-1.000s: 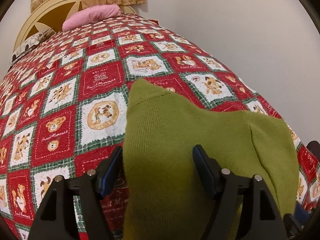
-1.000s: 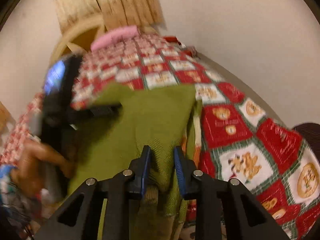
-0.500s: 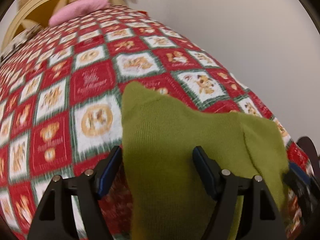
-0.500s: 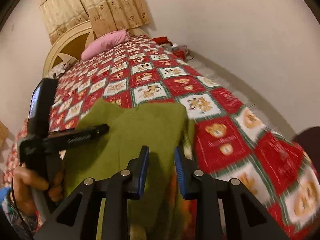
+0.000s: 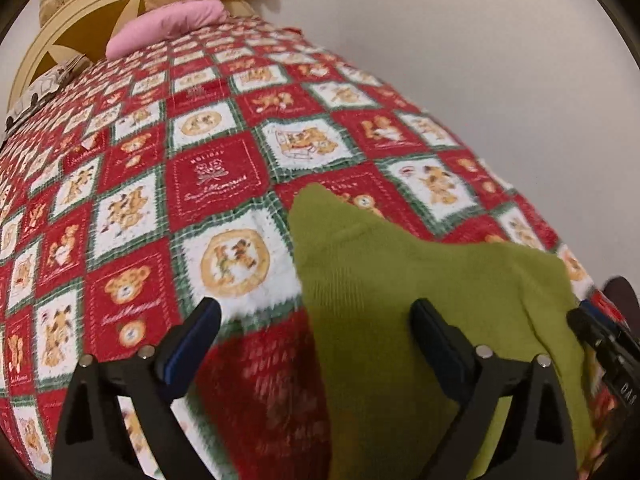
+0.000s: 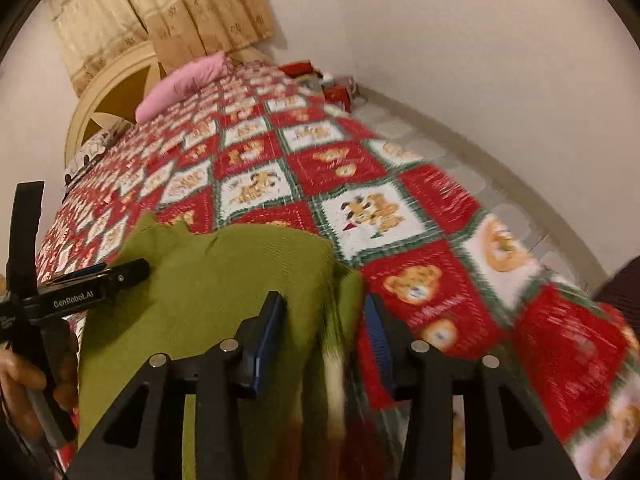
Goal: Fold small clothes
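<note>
A folded olive-green knit garment (image 5: pixel 420 292) lies on the red patchwork bedspread (image 5: pixel 216 184). My left gripper (image 5: pixel 316 332) is open, its jaws wide apart over the garment's left edge, touching nothing. In the right wrist view the garment (image 6: pixel 224 292) lies at lower left. My right gripper (image 6: pixel 324 332) is open, its jaws astride the garment's right folded edge, where an orange and white striped lining shows. The left gripper (image 6: pixel 100 276) also appears there at the garment's left side.
A pink pillow (image 5: pixel 168 28) and a cream headboard (image 5: pixel 76 20) stand at the far end of the bed. A white wall (image 5: pixel 480 60) runs along the bed's right side, with small red items (image 6: pixel 320 80) in the gap.
My right gripper has opened and let go of the garment's right edge. My left gripper has shifted left, off the middle of the garment. The garment now lies flat.
</note>
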`<move>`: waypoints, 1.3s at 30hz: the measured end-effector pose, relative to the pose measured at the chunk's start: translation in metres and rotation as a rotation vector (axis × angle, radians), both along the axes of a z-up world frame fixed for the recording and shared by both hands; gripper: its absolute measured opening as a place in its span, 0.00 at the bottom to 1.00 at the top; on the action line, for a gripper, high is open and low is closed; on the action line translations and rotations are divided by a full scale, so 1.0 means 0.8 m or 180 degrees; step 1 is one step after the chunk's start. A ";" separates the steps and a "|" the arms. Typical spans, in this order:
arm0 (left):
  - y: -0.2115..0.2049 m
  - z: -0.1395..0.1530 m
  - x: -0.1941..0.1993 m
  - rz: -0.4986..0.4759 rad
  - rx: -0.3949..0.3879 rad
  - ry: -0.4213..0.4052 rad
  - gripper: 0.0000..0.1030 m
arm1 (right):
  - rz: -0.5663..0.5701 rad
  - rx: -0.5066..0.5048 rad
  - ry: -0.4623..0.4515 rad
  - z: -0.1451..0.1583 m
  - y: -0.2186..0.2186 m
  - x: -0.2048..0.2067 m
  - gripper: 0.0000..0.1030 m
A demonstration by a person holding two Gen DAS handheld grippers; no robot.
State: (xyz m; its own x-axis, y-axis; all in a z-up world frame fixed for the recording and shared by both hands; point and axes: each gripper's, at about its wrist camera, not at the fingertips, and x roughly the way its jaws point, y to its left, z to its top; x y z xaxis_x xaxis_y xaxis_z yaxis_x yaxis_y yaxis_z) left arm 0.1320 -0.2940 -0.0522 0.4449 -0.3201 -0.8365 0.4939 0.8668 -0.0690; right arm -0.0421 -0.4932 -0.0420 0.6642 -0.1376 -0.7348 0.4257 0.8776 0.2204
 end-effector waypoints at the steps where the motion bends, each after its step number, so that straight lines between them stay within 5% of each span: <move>1: 0.009 0.007 -0.015 -0.0038 -0.0070 -0.0019 0.94 | 0.0011 -0.0068 -0.0074 0.012 0.007 -0.020 0.42; 9: 0.048 0.024 -0.119 -0.0417 -0.0518 0.0009 0.94 | 0.0264 -0.0321 -0.0334 0.063 0.078 -0.156 0.42; 17: 0.069 -0.015 -0.169 -0.0292 -0.0753 0.0436 0.94 | 0.0527 -0.0229 0.0025 0.002 0.143 -0.172 0.40; 19: 0.067 -0.013 -0.180 -0.0340 -0.0716 0.0344 0.94 | 0.0507 -0.0275 0.0139 -0.013 0.147 -0.165 0.22; 22: 0.064 -0.014 -0.193 -0.0357 -0.0666 0.0279 0.91 | 0.0399 -0.0244 0.0157 -0.017 0.150 -0.163 0.14; 27: 0.061 -0.012 -0.202 -0.0433 -0.0697 0.0338 0.88 | 0.0478 0.0201 -0.0042 -0.004 0.149 -0.188 0.11; 31: 0.061 -0.014 -0.209 -0.0441 -0.0621 0.0267 0.88 | 0.0115 0.0543 -0.0035 -0.037 0.108 -0.215 0.07; 39: 0.046 -0.022 -0.228 -0.0309 -0.0305 -0.0163 0.81 | 0.0075 0.0444 -0.0083 -0.041 0.106 -0.214 0.05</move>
